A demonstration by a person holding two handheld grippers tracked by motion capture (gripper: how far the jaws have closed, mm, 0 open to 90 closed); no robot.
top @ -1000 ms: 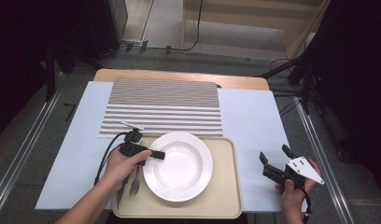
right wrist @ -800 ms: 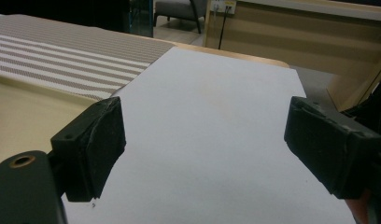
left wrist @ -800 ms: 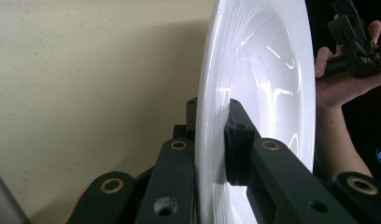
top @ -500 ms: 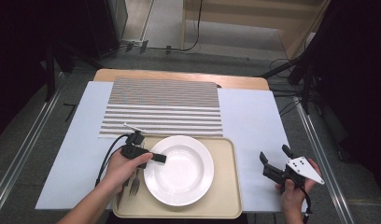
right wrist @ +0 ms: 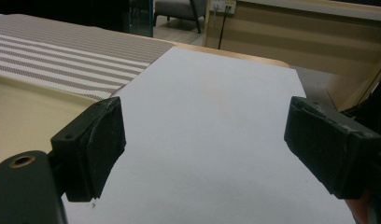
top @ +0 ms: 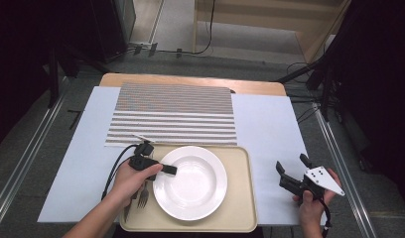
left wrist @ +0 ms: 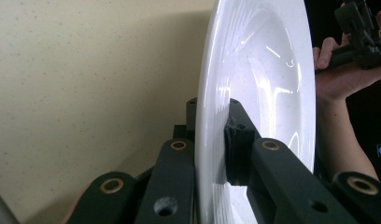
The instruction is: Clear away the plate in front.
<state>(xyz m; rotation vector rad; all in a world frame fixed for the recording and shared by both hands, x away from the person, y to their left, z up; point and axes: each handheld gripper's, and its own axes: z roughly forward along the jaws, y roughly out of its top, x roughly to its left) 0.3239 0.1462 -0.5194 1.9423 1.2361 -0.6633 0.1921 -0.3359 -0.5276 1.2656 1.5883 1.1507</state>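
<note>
A white plate (top: 190, 183) lies on a beige tray (top: 240, 218) at the near middle of the table. My left gripper (top: 168, 169) reaches in from the left and is shut on the plate's left rim. In the left gripper view the plate (left wrist: 258, 70) stands on edge between the two black jaws, one pad on its inner face and one behind, over the tray (left wrist: 86, 93). My right gripper (top: 291, 163) hovers over the white sheet (top: 270, 129) right of the tray. Its jaws stand wide open (right wrist: 202, 140) with nothing between them.
A fork (top: 143, 196) lies on the tray left of the plate, partly under my left hand. A striped placemat (top: 175, 114) covers the far middle of the table. Metal rails run along both table sides. The right hand and its gripper (left wrist: 361, 28) appear beyond the plate.
</note>
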